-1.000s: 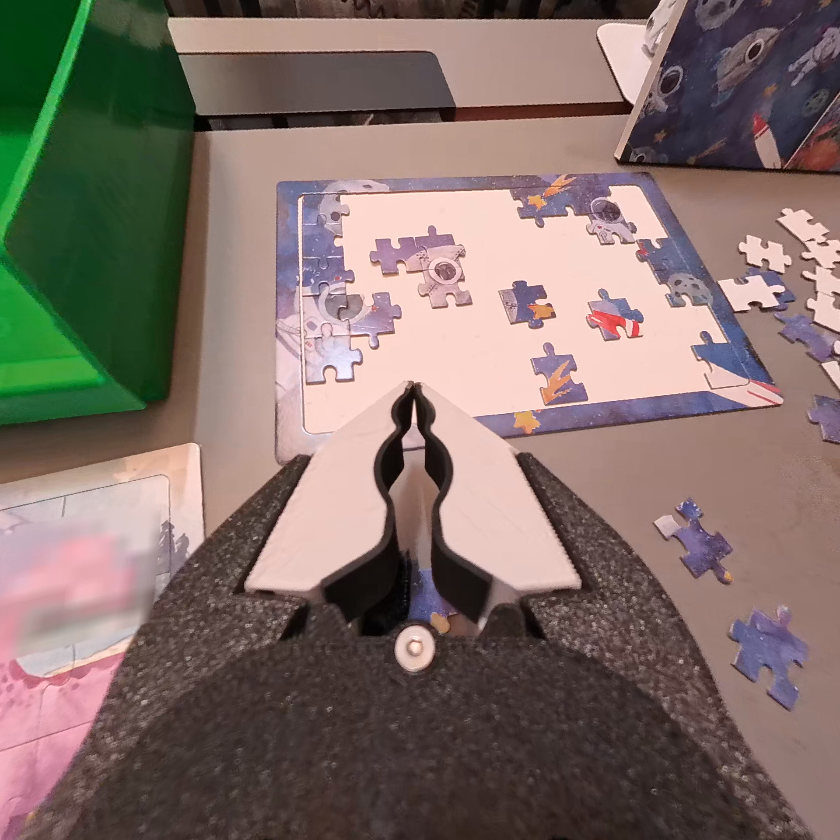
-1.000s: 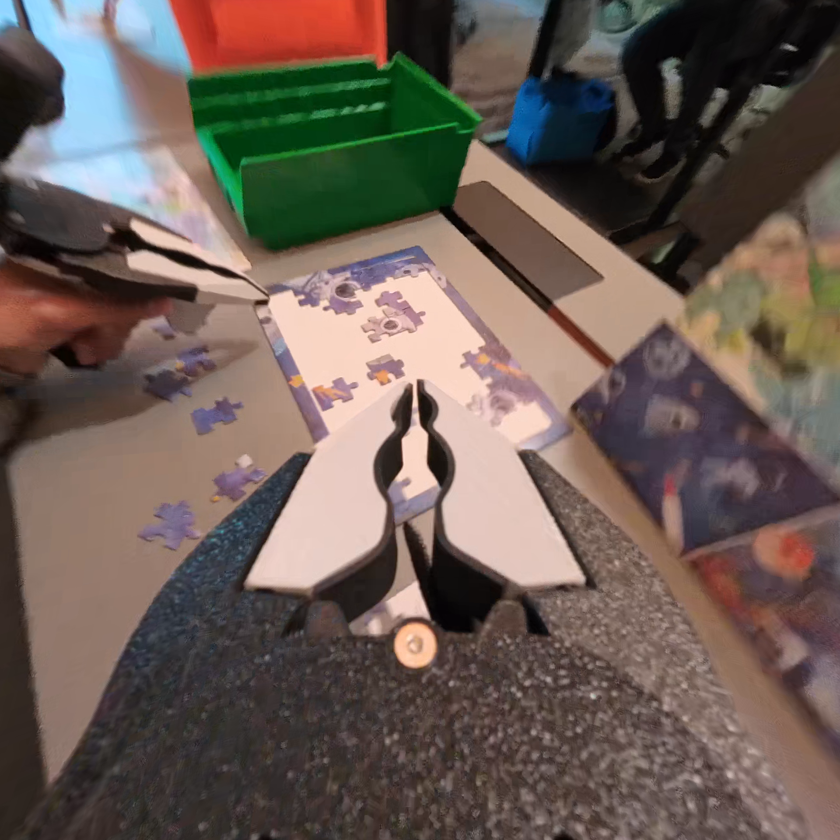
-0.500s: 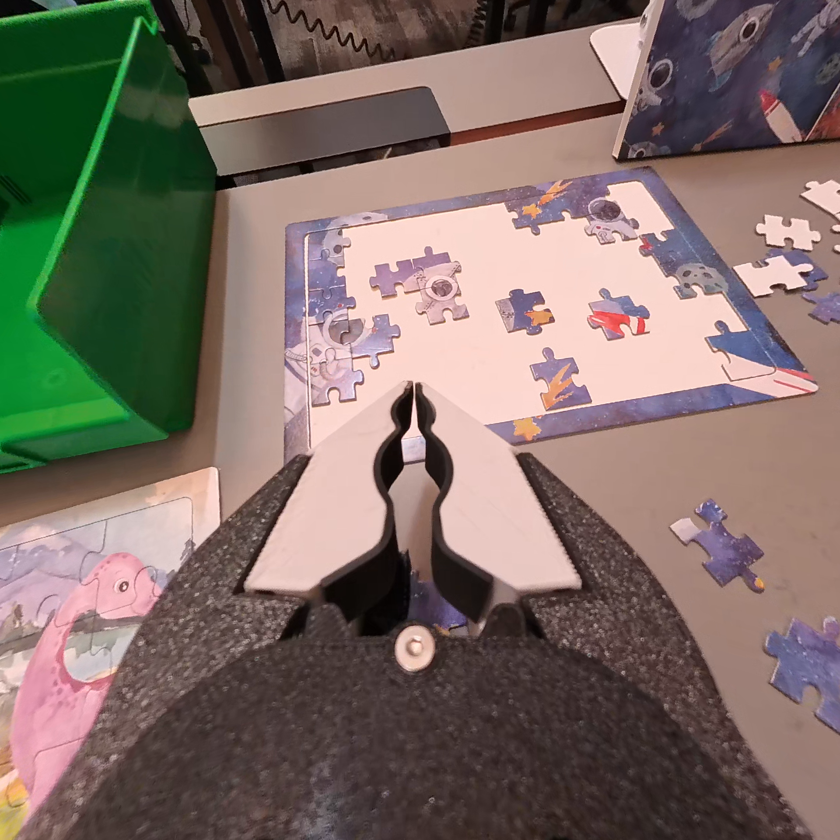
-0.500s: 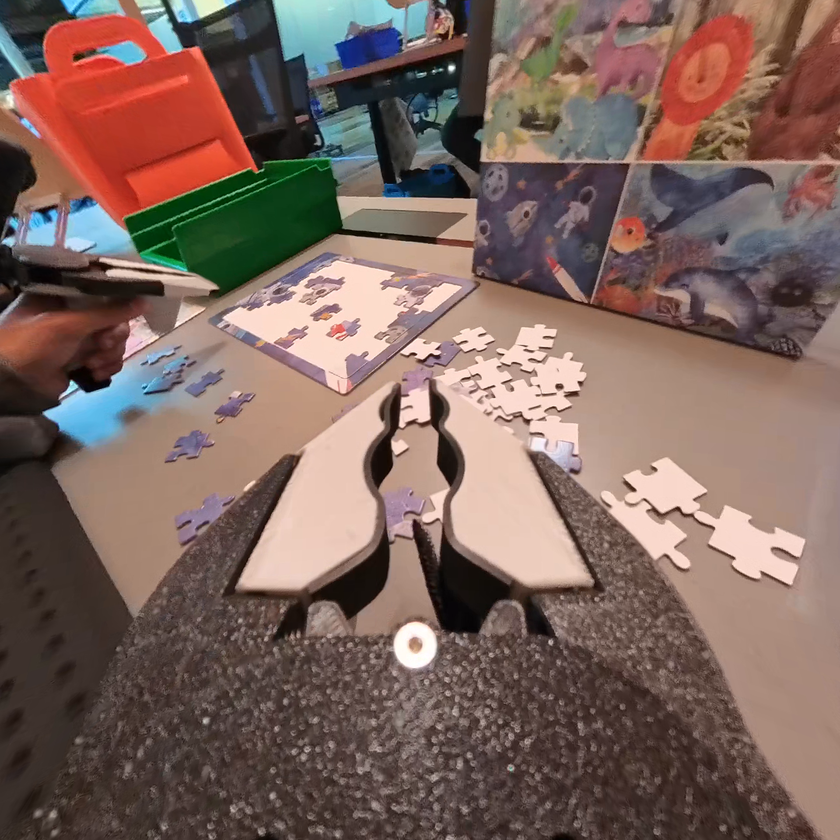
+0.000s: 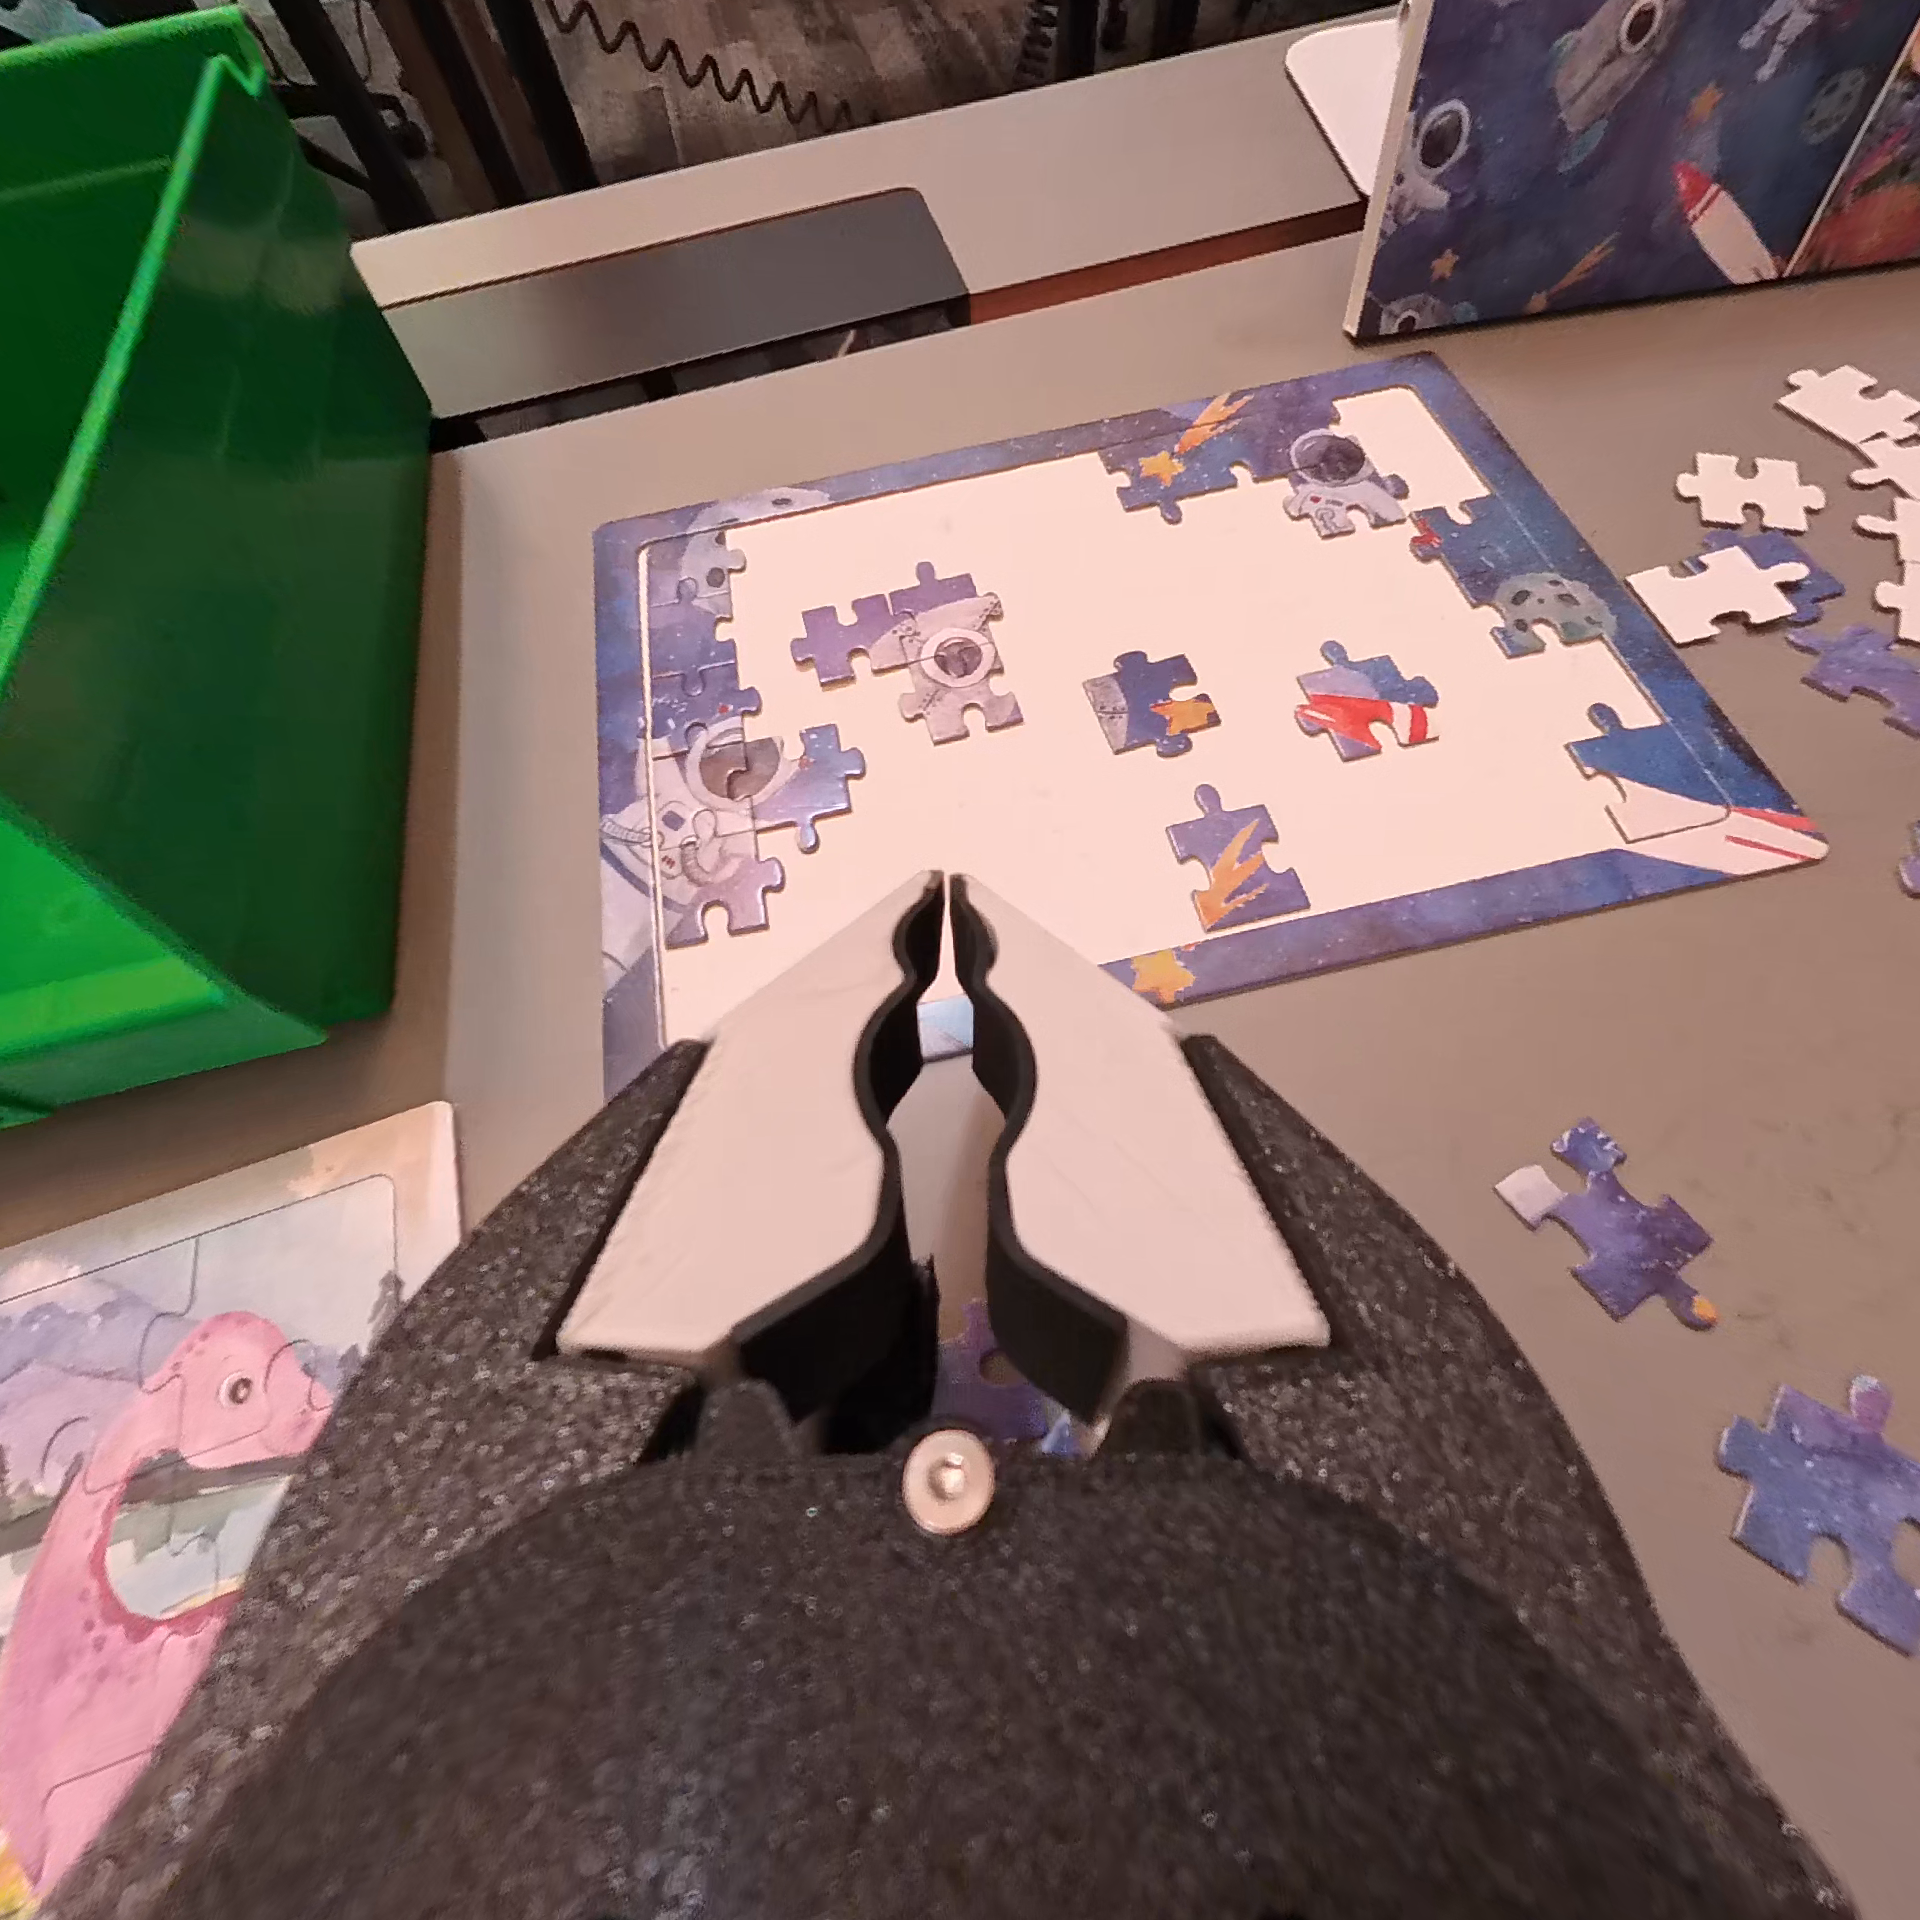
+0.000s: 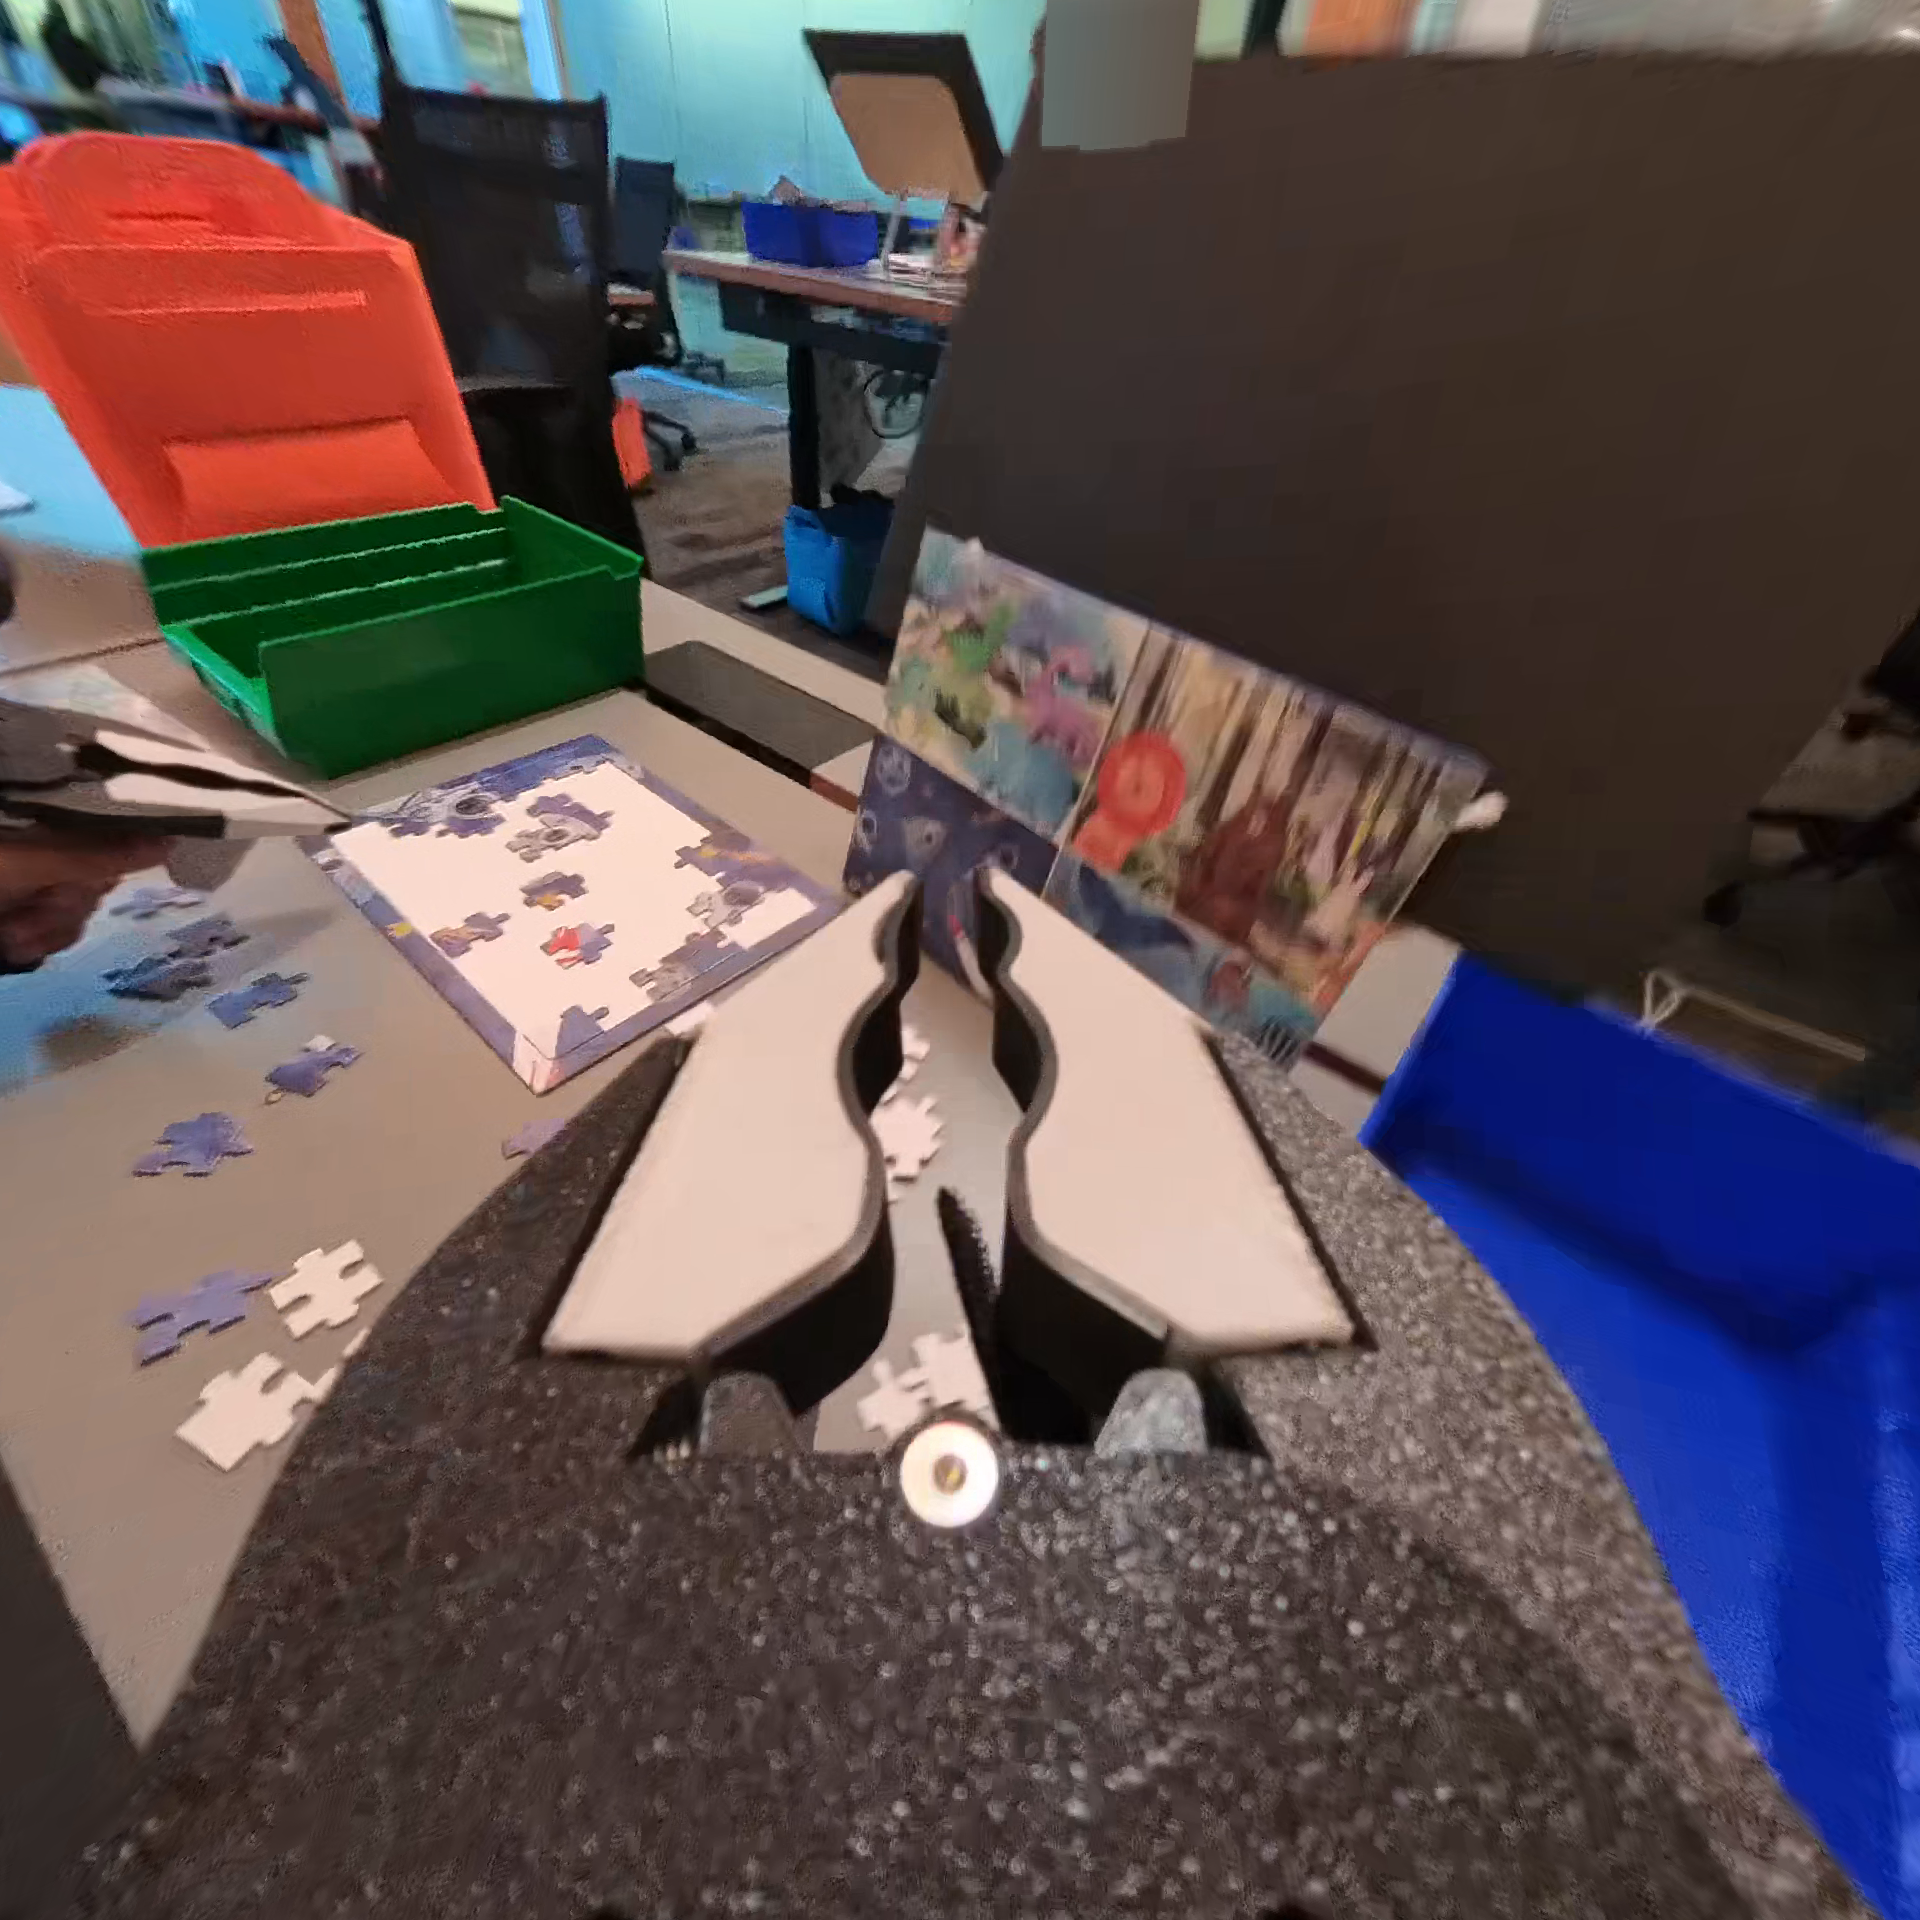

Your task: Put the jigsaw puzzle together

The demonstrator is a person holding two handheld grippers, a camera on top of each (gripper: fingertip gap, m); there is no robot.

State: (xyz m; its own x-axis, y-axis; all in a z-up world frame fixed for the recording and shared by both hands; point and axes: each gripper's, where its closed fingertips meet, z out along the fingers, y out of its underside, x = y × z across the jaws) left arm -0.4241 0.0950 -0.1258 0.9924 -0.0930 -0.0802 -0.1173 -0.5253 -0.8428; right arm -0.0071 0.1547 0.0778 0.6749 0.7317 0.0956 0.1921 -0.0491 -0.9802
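Tray: the puzzle tray (image 5: 1039, 945) is lying flat on the grey table (image 5: 1351, 1091), mostly showing bare white.
Placed: pieces are sitting joined down the left edge (image 5: 717, 790) and around the far right corner (image 5: 1340, 478); one corner piece (image 5: 1662, 800) is sitting at the near right.
Loose in tray: a joined pair (image 5: 914, 655) and three single pieces, among them a comet piece (image 5: 1236, 862), are lying unattached in the middle.
Outside: blue pieces (image 5: 1621, 1236) are lying near the tray, and white face-down ones (image 5: 1745, 494) are waiting to its right.
Left gripper (image 5: 943, 883): it is hovering over the tray's near edge, fingertips pressed together, gripping nothing that I can see.
Right gripper (image 6: 948, 894): it is hanging over the scattered pieces (image 6: 904, 1132), jaws a little apart and empty.
Box (image 6: 1174, 821): it is standing behind the tray, showing the pictures.
Progress: I judge the work as being early; most of the tray is waiting to be filled, and face-down pieces are needing flipping.
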